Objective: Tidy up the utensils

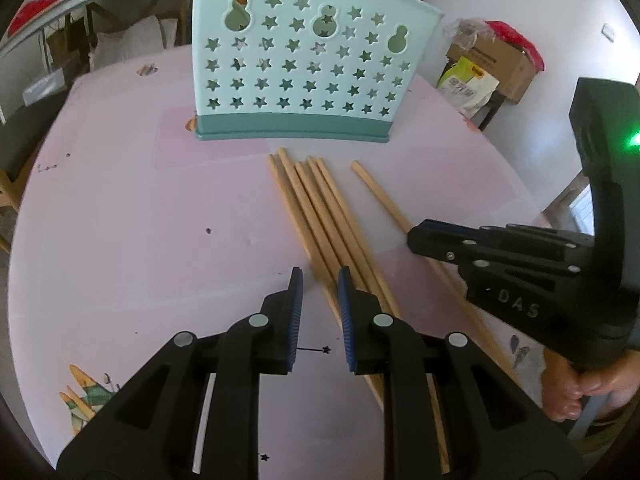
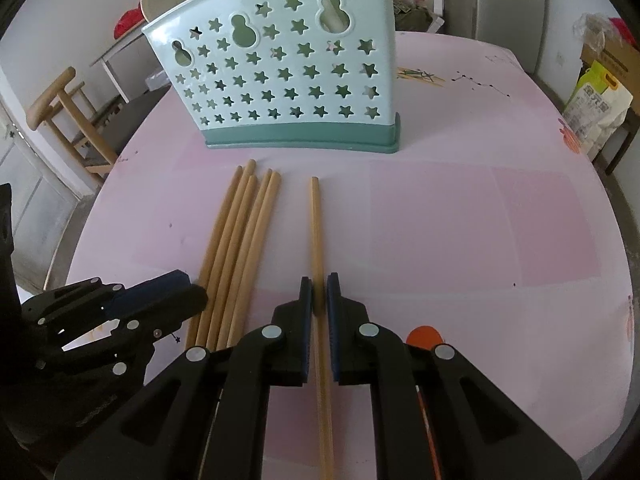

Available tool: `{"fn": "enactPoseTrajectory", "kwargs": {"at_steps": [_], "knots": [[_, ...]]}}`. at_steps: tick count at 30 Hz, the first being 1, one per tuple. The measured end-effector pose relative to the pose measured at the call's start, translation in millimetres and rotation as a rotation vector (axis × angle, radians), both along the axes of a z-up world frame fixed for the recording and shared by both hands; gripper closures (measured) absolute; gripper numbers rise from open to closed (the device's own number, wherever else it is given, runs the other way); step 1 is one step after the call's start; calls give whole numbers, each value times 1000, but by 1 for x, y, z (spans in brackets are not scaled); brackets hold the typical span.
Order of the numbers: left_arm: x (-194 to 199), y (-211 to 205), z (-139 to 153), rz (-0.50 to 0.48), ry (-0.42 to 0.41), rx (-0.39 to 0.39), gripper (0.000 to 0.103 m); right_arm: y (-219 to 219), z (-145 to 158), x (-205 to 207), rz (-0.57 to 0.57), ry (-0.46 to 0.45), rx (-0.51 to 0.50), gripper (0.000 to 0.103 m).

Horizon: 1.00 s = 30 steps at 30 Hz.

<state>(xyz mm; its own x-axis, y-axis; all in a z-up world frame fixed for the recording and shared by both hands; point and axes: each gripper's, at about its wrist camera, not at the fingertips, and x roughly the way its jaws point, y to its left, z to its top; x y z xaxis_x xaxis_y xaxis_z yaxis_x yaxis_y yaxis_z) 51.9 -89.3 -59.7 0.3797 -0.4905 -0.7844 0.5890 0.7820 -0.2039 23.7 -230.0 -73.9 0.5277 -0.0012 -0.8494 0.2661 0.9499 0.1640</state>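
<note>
Six wooden chopsticks lie on the pink tabletop (image 2: pixel 460 216), none of them yet in the pale green star-cut holder (image 2: pixel 280 76) that stands upright at the far side, so by the look of it the tidying has barely begun. Five chopsticks (image 2: pixel 236 248) lie bunched together on the left, their far tips just short of the holder's base. The single chopstick (image 2: pixel 316 232) lies apart to their right, and the right hand-held gripper (image 2: pixel 319 292) has its jaws drawn in on either side of it with only a sliver of gap, apparently clamped on it while it rests flat on the tabletop. The left hand-held gripper (image 1: pixel 319 286) hangs over the near end of the bunch, jaws a little apart and empty. Every chopstick remains to be lifted and dropped into the holder.
</note>
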Motion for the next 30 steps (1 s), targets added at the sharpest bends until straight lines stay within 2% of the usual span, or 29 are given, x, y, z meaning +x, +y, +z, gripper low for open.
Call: {"fn": "enactPoseTrajectory", "kwargs": {"at_steps": [3, 9, 13, 21, 23, 25, 30], "knots": [[2, 5, -1, 18, -10, 5, 87, -1, 0, -1, 1, -6, 9, 95], [7, 11, -3, 48, -86, 80, 87, -1, 0, 0, 3, -13, 18, 95], [8, 24, -2, 67, -103, 115, 96, -1, 0, -1, 9, -5, 9, 95], [19, 53, 1, 97, -17, 92, 97, -11, 0, -1, 52, 15, 43, 94], [29, 53, 1, 94, 13, 83, 92, -13, 1, 3, 60, 21, 49, 93], [40, 50, 1, 90, 33, 86, 91, -15, 1, 11, 70, 25, 50, 93], [64, 34, 2, 74, 23, 132, 91, -13, 2, 31, 93, 33, -5, 93]]}}
